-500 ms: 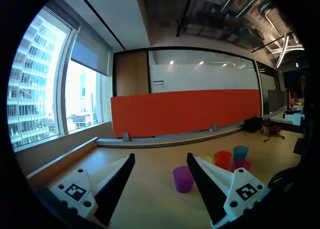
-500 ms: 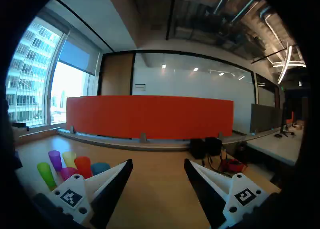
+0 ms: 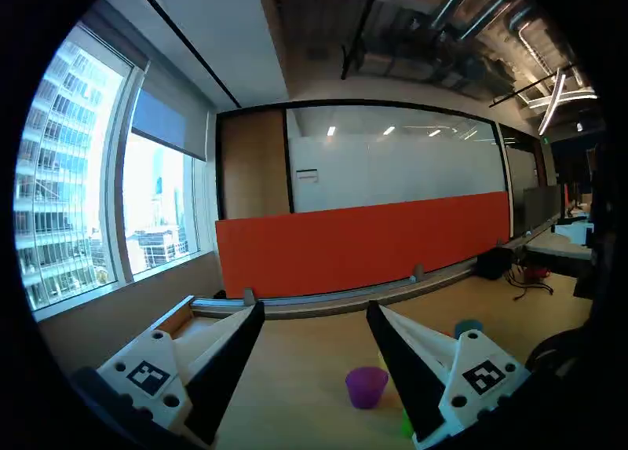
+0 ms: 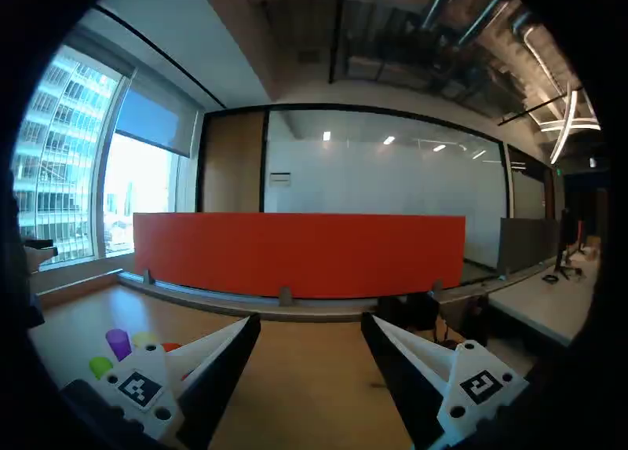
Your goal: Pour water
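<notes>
Purple cup (image 3: 366,385) stands upright on the wooden desk (image 3: 306,403) in the left gripper view, low in the gap between the fingers and just beside the inner edge of the right-hand one. That finger stands in front of the other cups; a blue cup (image 3: 468,327) peeks over its top edge, farther back. The left gripper (image 3: 314,348) is held about level, pointing across the desk, its fingers spread wide with nothing between them. In the right gripper view the purple cup (image 4: 118,343) sits low at the left, with a green cup (image 4: 100,366) nearer the camera and a yellow cup (image 4: 144,338) and a red cup (image 4: 171,346) beside it. The red one is largely hidden behind the left-hand finger, and the whole group lies well to the side of the gap. The right gripper (image 4: 310,348) is likewise level and wide open, holding nothing. Farther off, an orange divider (image 3: 361,242) runs along the desk's far edge, and a black bag (image 3: 494,263) and some cables (image 3: 530,273) lie near its right end. Behind the divider are a wood panel (image 3: 251,167) and a glass wall (image 3: 392,167), with tall windows (image 3: 71,206) at the left and pipes (image 3: 463,10) under the ceiling.
</notes>
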`<state>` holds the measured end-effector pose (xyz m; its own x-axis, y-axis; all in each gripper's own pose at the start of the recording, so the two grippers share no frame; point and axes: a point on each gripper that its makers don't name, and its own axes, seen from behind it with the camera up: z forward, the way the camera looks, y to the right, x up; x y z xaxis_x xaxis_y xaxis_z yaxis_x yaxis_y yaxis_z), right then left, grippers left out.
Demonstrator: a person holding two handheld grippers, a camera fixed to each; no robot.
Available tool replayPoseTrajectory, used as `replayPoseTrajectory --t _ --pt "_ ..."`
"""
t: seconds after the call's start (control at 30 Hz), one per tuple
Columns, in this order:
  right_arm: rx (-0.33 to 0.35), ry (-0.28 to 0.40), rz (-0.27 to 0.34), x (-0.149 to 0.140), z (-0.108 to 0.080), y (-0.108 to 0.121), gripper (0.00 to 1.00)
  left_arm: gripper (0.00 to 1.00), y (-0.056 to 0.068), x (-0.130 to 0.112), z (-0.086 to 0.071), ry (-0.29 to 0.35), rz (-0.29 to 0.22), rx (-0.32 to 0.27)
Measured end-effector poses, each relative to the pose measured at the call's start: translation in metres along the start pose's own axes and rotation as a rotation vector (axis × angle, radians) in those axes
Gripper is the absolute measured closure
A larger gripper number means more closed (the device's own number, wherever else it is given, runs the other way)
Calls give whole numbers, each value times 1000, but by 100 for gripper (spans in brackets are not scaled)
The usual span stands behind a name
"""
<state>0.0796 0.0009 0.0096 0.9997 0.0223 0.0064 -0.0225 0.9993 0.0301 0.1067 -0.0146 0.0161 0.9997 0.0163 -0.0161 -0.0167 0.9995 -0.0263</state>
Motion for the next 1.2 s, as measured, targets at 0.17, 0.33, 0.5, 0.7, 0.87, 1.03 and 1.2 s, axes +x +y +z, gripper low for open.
replayPoseTrajectory --t 0.17,0.33,0.5,0.7,0.87,1.03,1.2 --pt "21 -4 -3 24 6 -6 1 4 -3 16 5 -20 -15 -12" --pt "35 8 -9 47 11 -12 1 4 -5 36 8 -26 -18 -21" --pt "40 0 -24 52 14 -15 1 4 -2 47 10 -22 -20 -39" --pt "67 4 -11 57 13 -17 1 4 3 53 9 -12 -37 -74" --pt "128 -3 -5 54 13 -24 1 4 12 53 7 -11 -48 -130" --pt "245 -4 -9 54 8 -42 1 4 20 44 5 -24 -39 -184" --pt "378 -10 -26 54 -1 -65 1 4 30 38 2 -31 -26 -244"
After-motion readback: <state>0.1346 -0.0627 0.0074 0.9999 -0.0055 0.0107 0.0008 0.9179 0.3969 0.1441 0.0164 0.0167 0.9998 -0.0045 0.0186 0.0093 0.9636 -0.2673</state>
